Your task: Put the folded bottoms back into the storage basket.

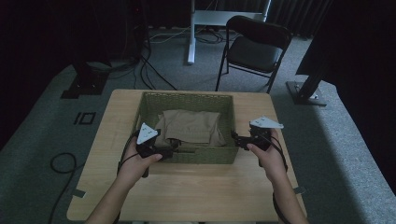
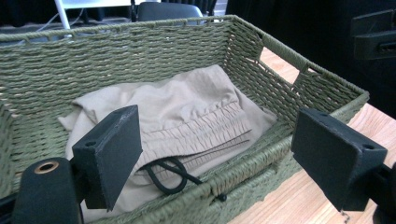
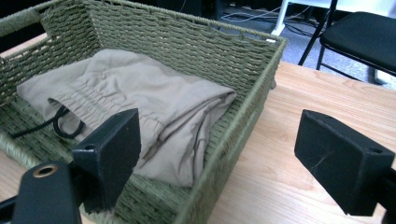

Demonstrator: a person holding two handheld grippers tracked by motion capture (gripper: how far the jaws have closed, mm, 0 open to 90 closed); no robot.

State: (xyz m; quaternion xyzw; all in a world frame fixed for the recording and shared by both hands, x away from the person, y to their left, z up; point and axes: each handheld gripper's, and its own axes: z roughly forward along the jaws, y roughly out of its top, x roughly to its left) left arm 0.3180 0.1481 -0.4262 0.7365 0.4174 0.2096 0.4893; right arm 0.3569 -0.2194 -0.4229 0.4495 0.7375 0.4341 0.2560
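Folded beige garment [image 1: 191, 127], green basket [image 1: 187, 97]

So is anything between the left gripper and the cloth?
Only the basket's near rim. The left gripper straddles it with open jaws, one inside over the cloth, one outside over the table.

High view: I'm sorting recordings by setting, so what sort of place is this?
Probably a lab or studio set up for recording, not a home: black curtains, cables on grey carpet, a folding chair, and one wooden table bearing a woven basket.
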